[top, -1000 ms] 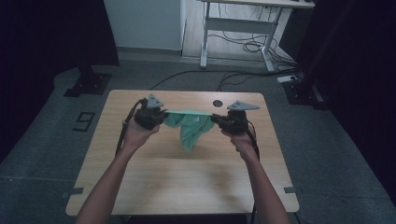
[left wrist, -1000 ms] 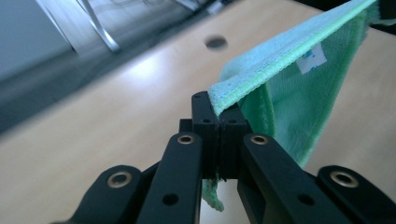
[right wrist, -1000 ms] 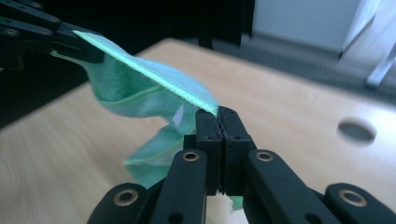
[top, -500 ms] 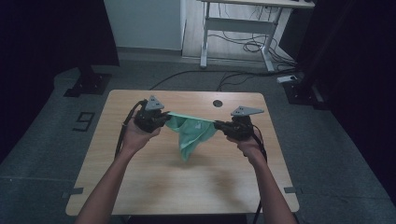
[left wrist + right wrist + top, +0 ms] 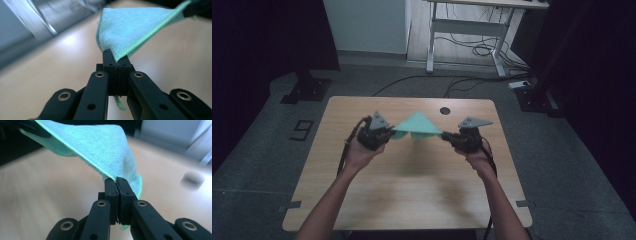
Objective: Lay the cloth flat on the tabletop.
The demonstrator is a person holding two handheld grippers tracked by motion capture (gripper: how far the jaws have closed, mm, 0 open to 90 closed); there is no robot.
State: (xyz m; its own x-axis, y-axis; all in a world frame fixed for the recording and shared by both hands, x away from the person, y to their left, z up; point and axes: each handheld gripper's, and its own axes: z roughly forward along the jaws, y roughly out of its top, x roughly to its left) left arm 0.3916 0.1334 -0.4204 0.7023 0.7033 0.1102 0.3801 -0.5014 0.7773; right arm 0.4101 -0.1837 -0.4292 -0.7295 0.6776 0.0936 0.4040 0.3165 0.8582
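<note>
Fingertips (image 5: 110,60) of the left gripper (image 5: 384,134) pinch one corner of a green cloth (image 5: 417,125), jaws pressed together with the hem caught between them. Across the table (image 5: 412,200), the right gripper (image 5: 451,137) does the same at the opposite corner, its pads (image 5: 111,186) clamped on the fabric with no gap showing. The cloth hangs stretched between the two, over the far half of the table near the middle; in the high view it reads as a taut front edge with a peak of fabric rising toward the far side, just short of a dark round hole (image 5: 444,110) in the tabletop. Both gripper views show the cloth off the wood, its edge running from one pair of jaws to the other.

The work in hand looks like spreading or folding the cloth flat. To do it well, both grips likely need to stay firm while the hands lower together at the same height, keeping the near edge straight and lightly tensioned. Letting the free, far part touch the wood first and drawing the held edge toward the person would probably lay it without wrinkles. Uneven lowering could leave the cloth skewed or bunched, and pulling too hard risks a corner slipping from the thin pinch. Release is best kept until the fabric rests fully on the table.
</note>
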